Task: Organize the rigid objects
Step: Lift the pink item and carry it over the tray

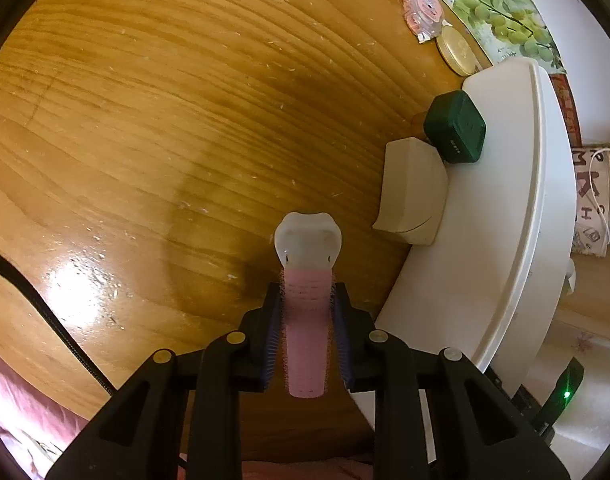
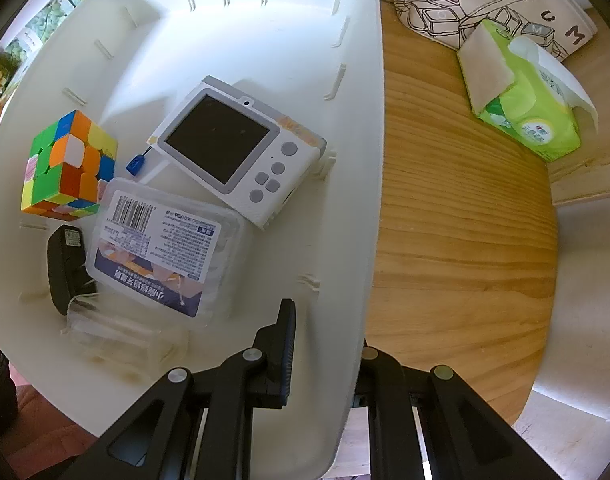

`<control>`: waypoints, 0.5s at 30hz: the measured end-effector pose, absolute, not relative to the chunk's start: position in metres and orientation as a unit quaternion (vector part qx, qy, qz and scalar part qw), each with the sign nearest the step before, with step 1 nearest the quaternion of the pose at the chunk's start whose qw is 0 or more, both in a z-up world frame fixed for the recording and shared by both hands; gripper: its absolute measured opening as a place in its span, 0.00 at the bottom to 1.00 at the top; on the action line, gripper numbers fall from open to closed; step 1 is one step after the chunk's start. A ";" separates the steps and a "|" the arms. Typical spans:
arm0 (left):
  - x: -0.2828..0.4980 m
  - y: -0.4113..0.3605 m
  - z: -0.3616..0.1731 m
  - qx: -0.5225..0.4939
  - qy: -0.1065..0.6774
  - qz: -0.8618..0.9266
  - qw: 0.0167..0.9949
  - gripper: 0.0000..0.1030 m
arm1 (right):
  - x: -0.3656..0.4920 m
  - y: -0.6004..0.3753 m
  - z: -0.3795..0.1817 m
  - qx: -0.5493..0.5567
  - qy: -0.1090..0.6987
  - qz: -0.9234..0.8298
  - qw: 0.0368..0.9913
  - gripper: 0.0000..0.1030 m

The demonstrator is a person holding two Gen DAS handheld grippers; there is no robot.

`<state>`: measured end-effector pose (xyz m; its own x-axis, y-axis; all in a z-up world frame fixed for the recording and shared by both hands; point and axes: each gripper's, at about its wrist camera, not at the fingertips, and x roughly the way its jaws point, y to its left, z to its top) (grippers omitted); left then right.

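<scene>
2 grippers: both closed on something.
Hair roller [image 1: 307, 320]: pink with a white clip end, pinched between the left gripper's [image 1: 307, 300] blue pads, pointing forward over the wooden table [image 1: 145, 120].
White bin [image 2: 265, 40]: its wall is clamped by the right gripper [image 2: 329, 344], 1 finger inside, 1 outside.
Inside the bin, ahead of the right gripper: labelled plastic box [image 2: 165, 248], white camera [image 2: 241, 152], puzzle cube [image 2: 69, 164], black charger [image 2: 65, 264].
Right of the left gripper: beige case [image 1: 413, 192] and dark green box [image 1: 457, 128], against the bin.
</scene>
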<state>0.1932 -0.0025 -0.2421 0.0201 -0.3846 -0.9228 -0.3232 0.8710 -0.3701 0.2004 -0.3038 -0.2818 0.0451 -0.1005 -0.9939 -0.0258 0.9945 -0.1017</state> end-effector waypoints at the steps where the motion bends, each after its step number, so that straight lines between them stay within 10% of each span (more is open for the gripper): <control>1: 0.192 -0.002 -0.241 -0.250 0.697 -0.022 0.671 0.25 | 0.200 -0.303 -0.282 -0.046 0.691 -0.026 0.721 0.15; 15: 0.174 0.007 -0.183 -0.258 0.588 -0.061 0.764 0.24 | 0.198 -0.296 -0.283 -0.054 0.691 -0.024 0.720 0.15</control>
<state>0.1742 0.0066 -0.1834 0.3020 -0.3972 -0.8666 -0.2103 0.8589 -0.4669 0.1981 -0.2956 -0.2826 0.0432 -0.1103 -0.9930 -0.0404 0.9929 -0.1120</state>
